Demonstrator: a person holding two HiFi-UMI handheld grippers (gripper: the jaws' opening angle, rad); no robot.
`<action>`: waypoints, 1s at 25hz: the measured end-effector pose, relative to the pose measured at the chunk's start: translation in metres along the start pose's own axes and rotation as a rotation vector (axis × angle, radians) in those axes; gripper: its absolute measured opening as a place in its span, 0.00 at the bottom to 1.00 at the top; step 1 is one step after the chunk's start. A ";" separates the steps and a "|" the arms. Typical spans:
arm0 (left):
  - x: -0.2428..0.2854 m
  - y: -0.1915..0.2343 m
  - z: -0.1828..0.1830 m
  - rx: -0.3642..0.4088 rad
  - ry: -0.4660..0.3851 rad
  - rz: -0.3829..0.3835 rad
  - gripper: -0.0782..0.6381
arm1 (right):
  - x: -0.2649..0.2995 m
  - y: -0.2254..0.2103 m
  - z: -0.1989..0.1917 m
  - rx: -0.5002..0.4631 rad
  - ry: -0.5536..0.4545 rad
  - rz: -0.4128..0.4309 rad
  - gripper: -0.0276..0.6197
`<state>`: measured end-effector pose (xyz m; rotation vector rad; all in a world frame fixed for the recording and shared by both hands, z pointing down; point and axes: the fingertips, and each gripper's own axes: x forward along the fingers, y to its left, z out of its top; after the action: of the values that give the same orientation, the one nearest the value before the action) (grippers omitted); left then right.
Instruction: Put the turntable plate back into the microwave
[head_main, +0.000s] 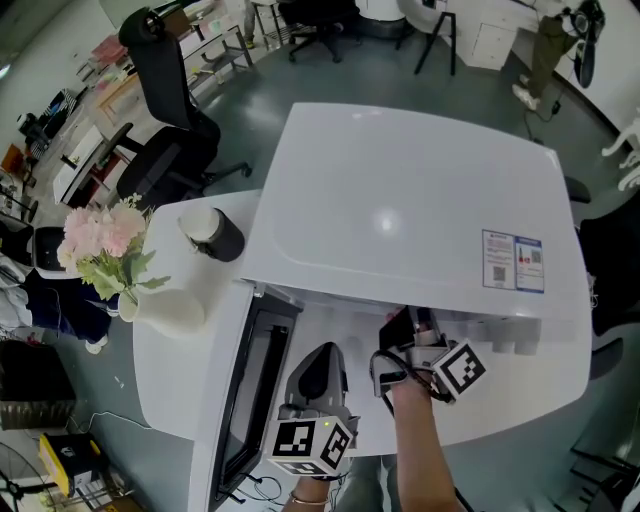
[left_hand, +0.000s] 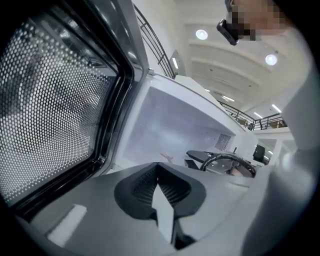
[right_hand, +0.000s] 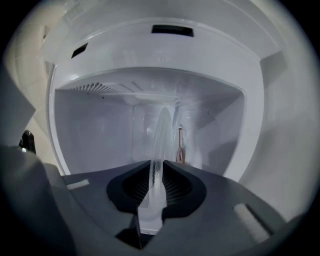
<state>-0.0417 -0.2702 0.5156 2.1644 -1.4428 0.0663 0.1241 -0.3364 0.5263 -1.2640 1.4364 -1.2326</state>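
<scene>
The white microwave (head_main: 400, 210) stands with its door (head_main: 250, 390) swung open to the left. In the right gripper view, my right gripper (right_hand: 156, 167) is shut on the rim of the clear glass turntable plate (right_hand: 161, 135). The plate shows edge-on and reaches into the white cavity (right_hand: 100, 130). In the head view the right gripper (head_main: 400, 328) sits at the cavity mouth, where the plate is too faint to make out. My left gripper (head_main: 325, 352) hovers just left of it by the door. Its jaws (left_hand: 159, 175) are shut on nothing.
The door's perforated window (left_hand: 50, 105) is close on the left gripper's left. A vase of pink flowers (head_main: 110, 245) and a dark cylinder with a white lid (head_main: 212, 233) stand on the table (head_main: 170, 380) left of the microwave. Office chairs (head_main: 165, 130) are behind.
</scene>
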 end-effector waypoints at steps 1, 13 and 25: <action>0.000 0.000 0.000 -0.001 0.001 0.001 0.11 | 0.001 0.000 -0.001 -0.025 0.008 -0.020 0.14; -0.001 -0.002 0.000 -0.019 0.001 0.002 0.11 | 0.002 -0.009 0.002 -0.140 0.061 -0.252 0.14; -0.004 -0.008 0.003 -0.028 -0.009 -0.008 0.11 | 0.007 -0.018 -0.006 -0.324 0.190 -0.414 0.19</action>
<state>-0.0373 -0.2655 0.5086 2.1506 -1.4311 0.0330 0.1203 -0.3430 0.5447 -1.7712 1.6082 -1.4612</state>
